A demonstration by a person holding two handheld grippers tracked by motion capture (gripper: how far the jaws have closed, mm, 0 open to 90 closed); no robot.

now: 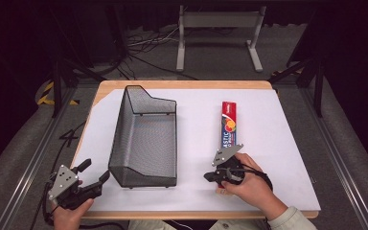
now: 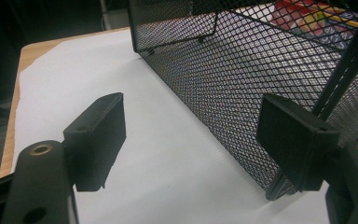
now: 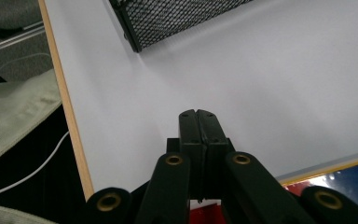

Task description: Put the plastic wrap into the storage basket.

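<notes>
Two grippers: left gripper point(image 1: 95, 173) wide beside one mesh basket point(image 1: 146, 139), right gripper point(image 1: 208, 177) closed empty near one box point(image 1: 229, 125).

Open sheet, one basket in the way

We see bare table point(image 1: 268, 139) right of the box point(image 1: 229, 125); the basket point(image 1: 146, 139) blocks the middle, with narrow room along its left.

My left tongs point(image 1: 93, 178) sit in my left hand point(image 1: 67, 213) at the near left, jaws spread wide and empty, pointing toward the right and away from me. My right tongs point(image 1: 210, 176) rest in my right hand point(image 1: 244, 184), pointing left across my front, both black jaws pressed flat together with nothing between them. A pale sleeve point(image 1: 287, 219) covers my right forearm.
</notes>
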